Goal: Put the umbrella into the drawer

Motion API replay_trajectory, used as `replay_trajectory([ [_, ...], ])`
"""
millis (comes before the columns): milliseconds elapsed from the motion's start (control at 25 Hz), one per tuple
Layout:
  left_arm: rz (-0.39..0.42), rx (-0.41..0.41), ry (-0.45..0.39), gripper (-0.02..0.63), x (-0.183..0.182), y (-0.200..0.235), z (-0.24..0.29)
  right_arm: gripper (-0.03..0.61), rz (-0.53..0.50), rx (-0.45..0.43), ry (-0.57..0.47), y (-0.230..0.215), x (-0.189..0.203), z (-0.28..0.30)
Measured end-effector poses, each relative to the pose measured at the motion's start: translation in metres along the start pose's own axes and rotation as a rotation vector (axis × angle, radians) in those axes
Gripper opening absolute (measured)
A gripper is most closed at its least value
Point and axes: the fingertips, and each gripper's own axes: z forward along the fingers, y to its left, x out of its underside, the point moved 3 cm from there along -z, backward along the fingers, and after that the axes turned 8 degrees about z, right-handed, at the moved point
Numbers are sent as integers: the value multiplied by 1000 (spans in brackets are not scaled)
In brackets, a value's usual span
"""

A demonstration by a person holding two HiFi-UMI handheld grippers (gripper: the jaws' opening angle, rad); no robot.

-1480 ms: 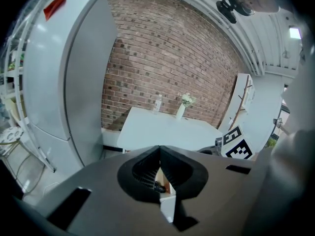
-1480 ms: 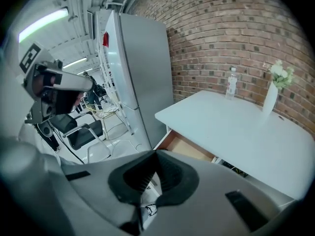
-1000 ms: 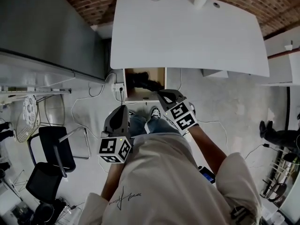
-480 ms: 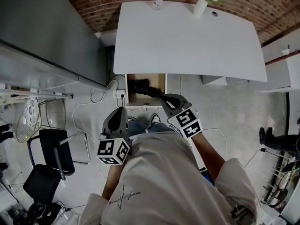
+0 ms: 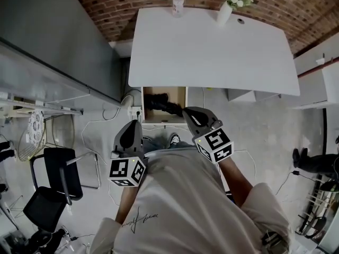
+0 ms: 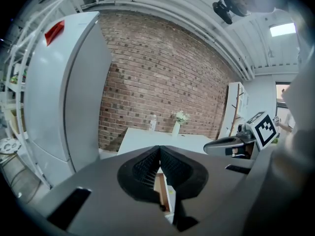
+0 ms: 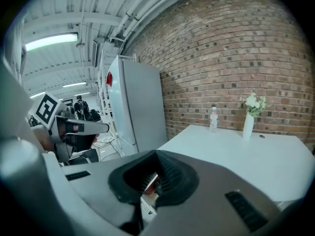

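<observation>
A dark bundle, apparently the umbrella (image 5: 160, 103), lies inside the open drawer (image 5: 181, 96) under the near edge of the white tabletop (image 5: 212, 52). The left gripper (image 5: 133, 125) and right gripper (image 5: 188, 111) hang near the drawer's front. The jaws of both are pressed together, with nothing held.

White table (image 6: 142, 139): straight ahead beyond the jaws, with a clear water bottle (image 6: 153, 123) and a white vase of flowers (image 6: 176, 127) at its far edge and a brick wall (image 6: 162, 77) behind. Tall white cabinet (image 6: 64, 92): left of the left jaws. Black chair (image 5: 55, 176): on the floor, left of and behind them.
</observation>
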Motion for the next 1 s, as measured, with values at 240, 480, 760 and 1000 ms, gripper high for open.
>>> replay_trajectory([
  [240,15,29,9,15,-1,-8,7,15,-22,-6,-5,3,-3,-4],
  [480,3,43,23,15,2,-14,11,15,-19,-25,8,6,1,-6],
  [760,2,52,38,15,5,-17,13,17,-9,-38,17,9,3,-3],
  [1000,-3,54,42,15,5,-17,14,17,-4,-49,16,11,2,0],
])
